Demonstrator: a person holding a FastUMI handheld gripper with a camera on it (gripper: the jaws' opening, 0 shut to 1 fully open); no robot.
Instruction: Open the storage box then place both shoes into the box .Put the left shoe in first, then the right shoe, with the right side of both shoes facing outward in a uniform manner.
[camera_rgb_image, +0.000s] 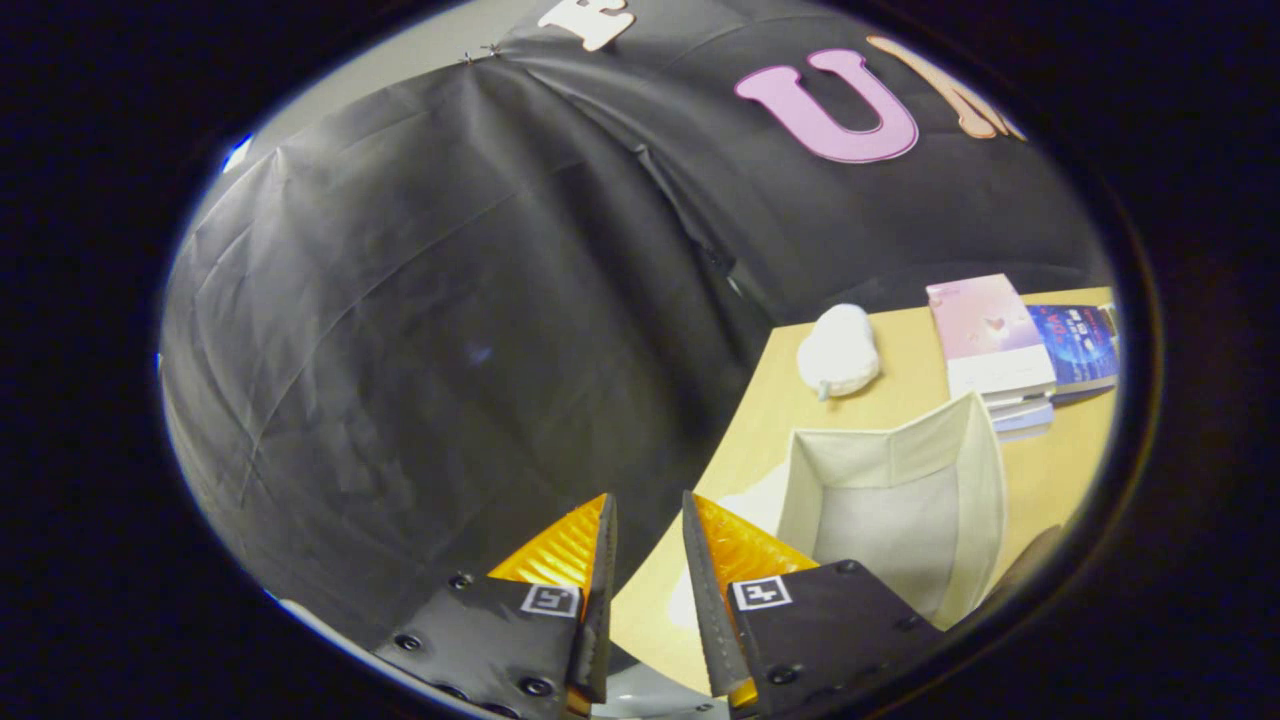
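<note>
At the bottom centre of the frame the claw (650, 520) stands slightly open, a narrow gap between its two fingers (600, 560), and nothing is held between them. Through the gap shows the near corner of the desk (760, 420), a light wooden top that slants up toward the right of the frame.

Just beyond the right finger, at lower right, sits the box (985, 490), a pale fabric one, open at the top, its grey floor bare as far as it can be seen. A small white patch lies on the desk just left of the box, beside the right fingertip; what it is cannot be told.

Further back, at centre right, a white shoe (838, 352) lies on the desk near its far edge, apart from the box. To its right, at the right of the frame, a stack of books (1000, 345) rests on the desk behind the box, a pink cover on top and a blue one beside it.

The left half and the top of the frame are taken by the black cloth wall (420, 300).
</note>
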